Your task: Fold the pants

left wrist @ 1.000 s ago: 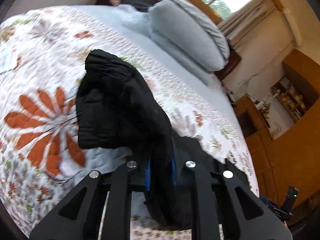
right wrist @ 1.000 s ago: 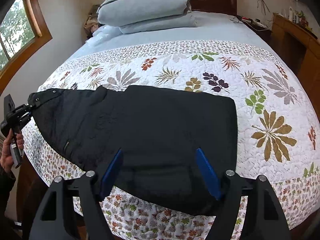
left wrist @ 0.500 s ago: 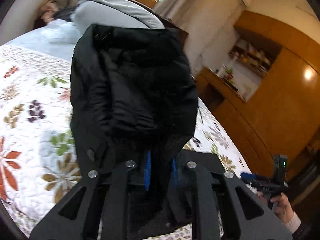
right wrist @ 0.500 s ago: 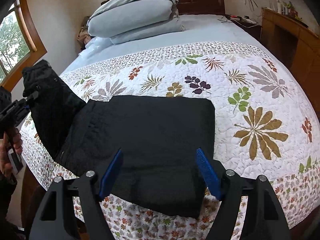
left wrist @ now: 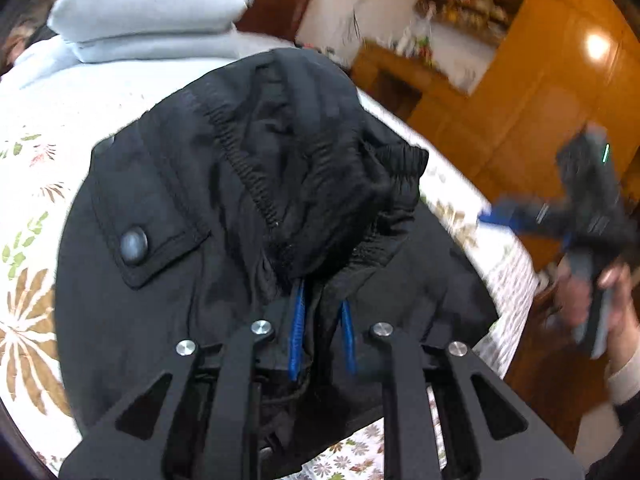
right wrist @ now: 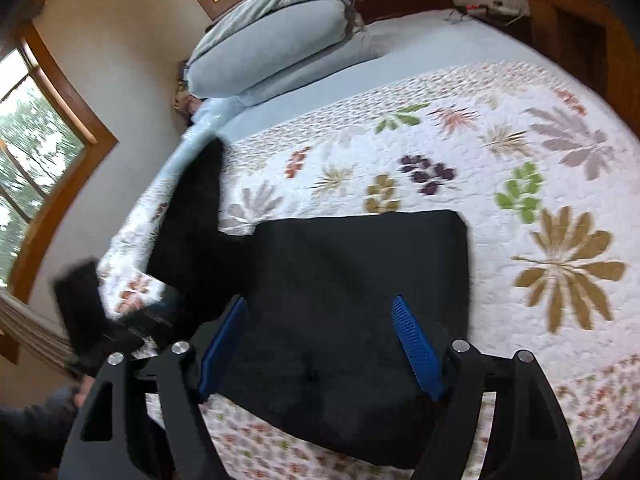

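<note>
Black pants lie partly folded on a floral quilt near the bed's front edge. My left gripper is shut on the waistband end of the pants and holds it lifted, bunched above the flat part; a pocket flap with a snap shows. In the right wrist view this lifted end rises at the left. My right gripper is open and empty, hovering over the near part of the folded pants. It also shows blurred in the left wrist view.
The floral quilt covers the bed, with light blue sheet and stacked grey pillows at the head. Wooden cabinets stand to the right, a window to the left.
My left gripper has carried the waistband end up and over toward the right, across the flat part of the pants. My right gripper has stayed open and drawn closer, tilting.
</note>
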